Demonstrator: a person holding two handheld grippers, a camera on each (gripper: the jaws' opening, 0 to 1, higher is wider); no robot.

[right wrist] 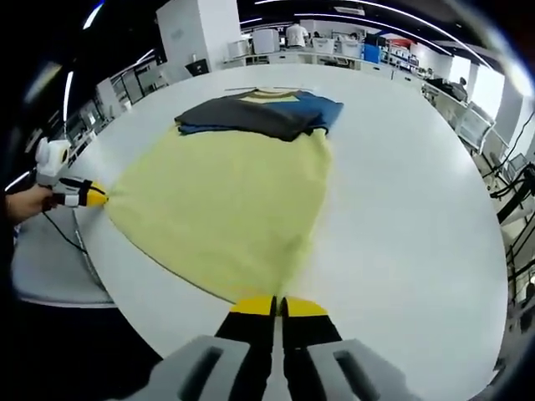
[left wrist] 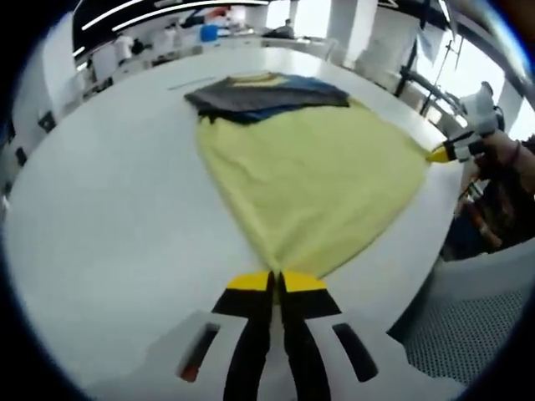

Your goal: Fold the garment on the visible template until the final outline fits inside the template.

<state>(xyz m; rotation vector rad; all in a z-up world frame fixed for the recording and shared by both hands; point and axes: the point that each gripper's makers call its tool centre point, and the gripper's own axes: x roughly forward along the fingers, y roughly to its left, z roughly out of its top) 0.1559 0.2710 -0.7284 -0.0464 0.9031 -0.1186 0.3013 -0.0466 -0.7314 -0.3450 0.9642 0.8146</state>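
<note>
The white counter [left wrist: 109, 209] is carrying a yellow garment [left wrist: 318, 180], its far end lying folded in dark grey and blue. The left gripper [left wrist: 277, 281] and right gripper [right wrist: 278, 306] are each pinching a near corner, fingers clenched on cloth. It is looking light, soft and floppy, so corners and hems probably are serving best as holds.

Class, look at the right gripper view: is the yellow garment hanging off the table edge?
No, the yellow garment lies spread flat on the white table.
</note>
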